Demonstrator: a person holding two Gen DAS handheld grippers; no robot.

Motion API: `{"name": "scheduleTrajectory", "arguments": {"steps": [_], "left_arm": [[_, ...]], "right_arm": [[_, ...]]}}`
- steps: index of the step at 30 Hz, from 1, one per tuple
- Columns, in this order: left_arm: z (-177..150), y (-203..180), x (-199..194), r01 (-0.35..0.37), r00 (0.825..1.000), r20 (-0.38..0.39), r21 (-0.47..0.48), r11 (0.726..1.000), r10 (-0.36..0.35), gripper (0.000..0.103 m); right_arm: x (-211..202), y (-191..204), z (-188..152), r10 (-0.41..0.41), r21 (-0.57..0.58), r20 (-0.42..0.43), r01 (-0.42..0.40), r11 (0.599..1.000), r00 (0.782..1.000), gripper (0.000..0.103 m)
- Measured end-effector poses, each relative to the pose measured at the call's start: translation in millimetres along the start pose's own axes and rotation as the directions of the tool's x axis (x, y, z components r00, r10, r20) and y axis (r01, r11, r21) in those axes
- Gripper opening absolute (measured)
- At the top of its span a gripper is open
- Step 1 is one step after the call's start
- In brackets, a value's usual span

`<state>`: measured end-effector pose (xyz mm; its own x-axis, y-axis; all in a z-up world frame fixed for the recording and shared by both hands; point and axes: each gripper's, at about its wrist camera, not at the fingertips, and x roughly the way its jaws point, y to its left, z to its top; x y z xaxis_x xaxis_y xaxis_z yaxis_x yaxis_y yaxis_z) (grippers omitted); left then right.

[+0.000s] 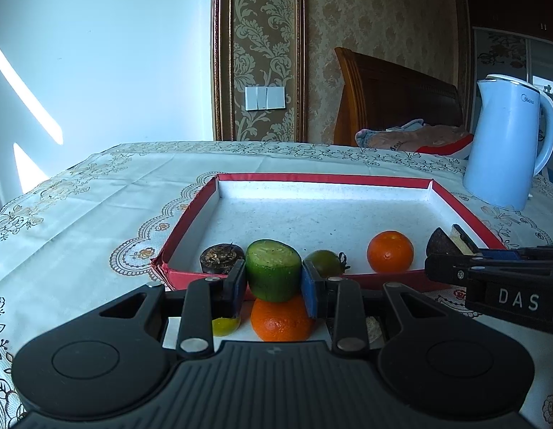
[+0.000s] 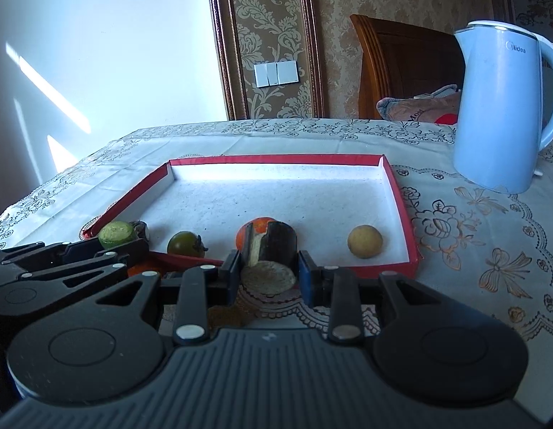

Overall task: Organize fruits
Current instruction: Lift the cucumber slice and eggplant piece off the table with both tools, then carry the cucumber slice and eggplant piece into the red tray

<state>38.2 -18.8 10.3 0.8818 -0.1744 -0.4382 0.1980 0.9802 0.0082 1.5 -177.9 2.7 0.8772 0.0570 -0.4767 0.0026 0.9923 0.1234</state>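
the cucumber chunk (image 1: 272, 271) is being gripped by the left claw (image 1: 273, 286) just short of the red tray (image 1: 190, 214), above an orange (image 1: 280, 320) on the tabletop (image 1: 79, 196). a dark, pale-cored chunk (image 2: 271, 261) is being gripped by the right claw (image 2: 269, 277) at the tray's near wall. both pcs are prob. best being lifted over the rim w/ grip kept firm, then lowered into bare spots away from the tomato (image 2: 185, 243) & the yellow fruit (image 2: 365, 241).
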Motion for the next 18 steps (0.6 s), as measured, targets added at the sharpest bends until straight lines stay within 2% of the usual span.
{"name": "scheduleTrajectory", "arguments": {"steps": [7, 13, 18], "left_arm": [[4, -2, -3, 0.004, 1.0, 0.017, 0.002, 1.0, -0.004, 0.031], [21, -6, -4, 0.015, 0.998, 0.054, 0.004, 1.0, -0.015, 0.031], [32, -5, 7, 0.089, 0.995, 0.056, -0.032, 0.995, -0.087, 0.031]], "right_arm": [[5, -2, 2, -0.012, 0.002, -0.002, 0.012, 1.0, 1.0, 0.031], [7, -7, 8, -0.032, 0.01, 0.006, 0.032, 0.999, 0.999, 0.031], [15, -14, 13, -0.055, 0.008, -0.002, 0.055, 0.998, 0.998, 0.031]]}}
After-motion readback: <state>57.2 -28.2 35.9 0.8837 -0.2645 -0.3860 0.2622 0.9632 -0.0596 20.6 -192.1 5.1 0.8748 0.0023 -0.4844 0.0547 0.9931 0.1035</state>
